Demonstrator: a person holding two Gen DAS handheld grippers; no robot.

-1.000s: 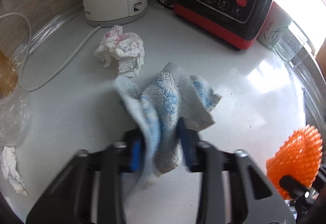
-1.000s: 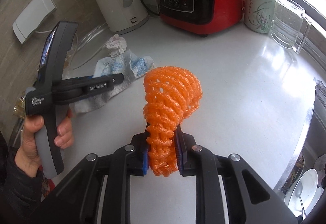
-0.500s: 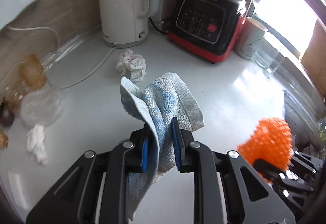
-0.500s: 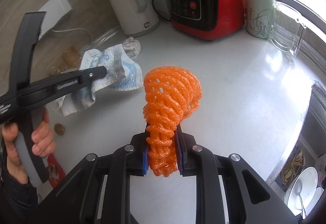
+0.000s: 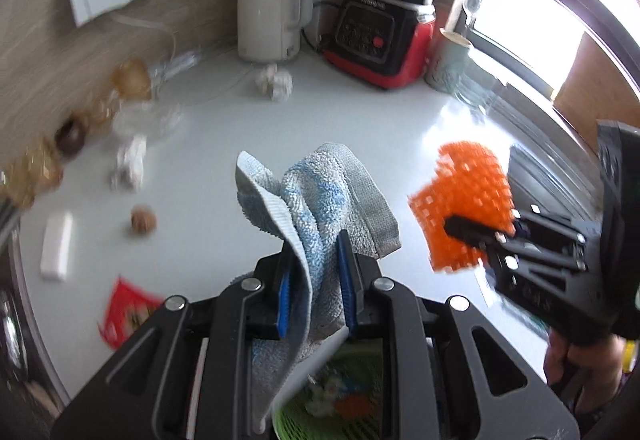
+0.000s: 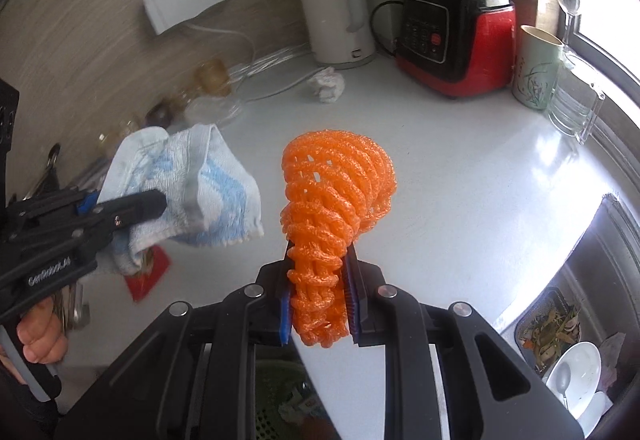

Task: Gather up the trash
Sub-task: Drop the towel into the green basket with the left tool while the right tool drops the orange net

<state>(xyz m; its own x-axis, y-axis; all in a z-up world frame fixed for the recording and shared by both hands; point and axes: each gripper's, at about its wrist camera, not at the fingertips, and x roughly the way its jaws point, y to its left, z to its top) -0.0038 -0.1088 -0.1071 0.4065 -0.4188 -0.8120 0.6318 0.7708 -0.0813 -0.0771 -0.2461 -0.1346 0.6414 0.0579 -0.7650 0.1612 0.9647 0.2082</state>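
Note:
My left gripper (image 5: 314, 280) is shut on a blue-and-white terry cloth (image 5: 316, 195), lifted above the white counter (image 5: 208, 167); from the right wrist view the same cloth (image 6: 192, 179) hangs at the left gripper (image 6: 156, 203). My right gripper (image 6: 318, 300) is shut on an orange foam net (image 6: 336, 195), also seen as the orange net (image 5: 464, 195) to the right of the cloth. A green mesh bin (image 5: 352, 396) with scraps inside shows below the left gripper, and the bin (image 6: 276, 400) sits under the right one. A crumpled tissue (image 5: 274, 81) lies near the kettle.
White kettle (image 5: 272, 7), red-and-black blender (image 5: 380, 31), a mug (image 6: 538, 67) and a glass jug (image 6: 576, 103) stand at the back. On the left of the counter lie a white tissue wad (image 5: 130, 163), a nut (image 5: 142, 220), a white block (image 5: 58, 246) and a red packet (image 5: 126, 310). A sink with dishes (image 6: 572, 340) lies right.
Both grippers have risen and drawn back from the counter with their loads. The cloth left the surface, and the green bin has come into view below.

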